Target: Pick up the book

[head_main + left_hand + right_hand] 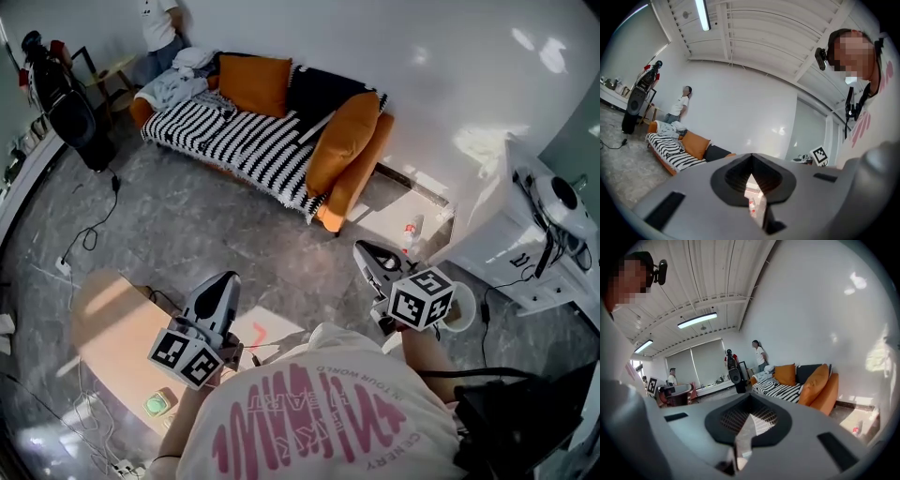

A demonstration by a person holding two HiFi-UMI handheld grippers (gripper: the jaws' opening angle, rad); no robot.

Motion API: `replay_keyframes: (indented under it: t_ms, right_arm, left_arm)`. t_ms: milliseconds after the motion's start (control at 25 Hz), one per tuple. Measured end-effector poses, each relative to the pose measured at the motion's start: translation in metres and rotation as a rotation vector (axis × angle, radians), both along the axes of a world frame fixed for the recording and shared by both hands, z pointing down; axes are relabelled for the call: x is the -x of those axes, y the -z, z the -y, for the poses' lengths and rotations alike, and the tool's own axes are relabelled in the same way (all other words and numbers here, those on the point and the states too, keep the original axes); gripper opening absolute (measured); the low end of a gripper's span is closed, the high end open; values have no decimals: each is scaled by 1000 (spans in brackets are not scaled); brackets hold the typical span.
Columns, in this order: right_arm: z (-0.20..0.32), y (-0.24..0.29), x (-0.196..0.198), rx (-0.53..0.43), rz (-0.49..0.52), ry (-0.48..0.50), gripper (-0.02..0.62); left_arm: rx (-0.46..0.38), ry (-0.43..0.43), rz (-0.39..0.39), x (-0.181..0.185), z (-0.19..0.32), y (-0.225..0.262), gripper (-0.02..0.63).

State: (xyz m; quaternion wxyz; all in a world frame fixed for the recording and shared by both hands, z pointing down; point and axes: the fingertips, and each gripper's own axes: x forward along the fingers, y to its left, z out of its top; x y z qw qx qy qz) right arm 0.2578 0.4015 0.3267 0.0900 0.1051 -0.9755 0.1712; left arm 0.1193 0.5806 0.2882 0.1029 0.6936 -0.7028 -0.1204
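I cannot pick out a book with certainty. A thin pale flat thing (315, 127) lies on the striped sofa (234, 136) between the black and orange cushions. A white sheet with a red mark (265, 328) lies just below my left gripper. Both grippers are held level in front of the person, far from the sofa, and point towards it. My left gripper (225, 279) (751, 157) is shut with nothing in it. The jaws of my right gripper (362, 247) (749, 398) meet at the tip and hold nothing.
A low wooden table (117, 337) with a small green thing (157, 404) stands at the lower left. White cabinets (511, 234) stand at the right, with a bottle (410, 232) by the wall. A black speaker (75, 112), floor cables and a standing person (159, 23) are at the far left.
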Motion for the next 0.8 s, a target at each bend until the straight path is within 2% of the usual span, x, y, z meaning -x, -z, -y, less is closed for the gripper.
replay_keyframes:
  t_ms: [240, 400, 480, 680, 800]
  right_arm:
    - [3, -6, 12, 60, -16, 17, 9]
    - [10, -9, 27, 7, -51, 49, 9]
    - [21, -12, 34, -4, -60, 53, 9]
    - [55, -12, 58, 59, -30, 62, 9]
    - [77, -5, 75, 25, -38, 86, 9]
  left_arm:
    - [-2, -13, -10, 5, 10, -3, 8]
    - [17, -25, -20, 8, 24, -11, 8]
    - [14, -17, -18, 15, 33, -11, 8]
    - [26, -7, -10, 30, 60, -12, 8]
    - [22, 11, -12, 45, 82, -6, 8]
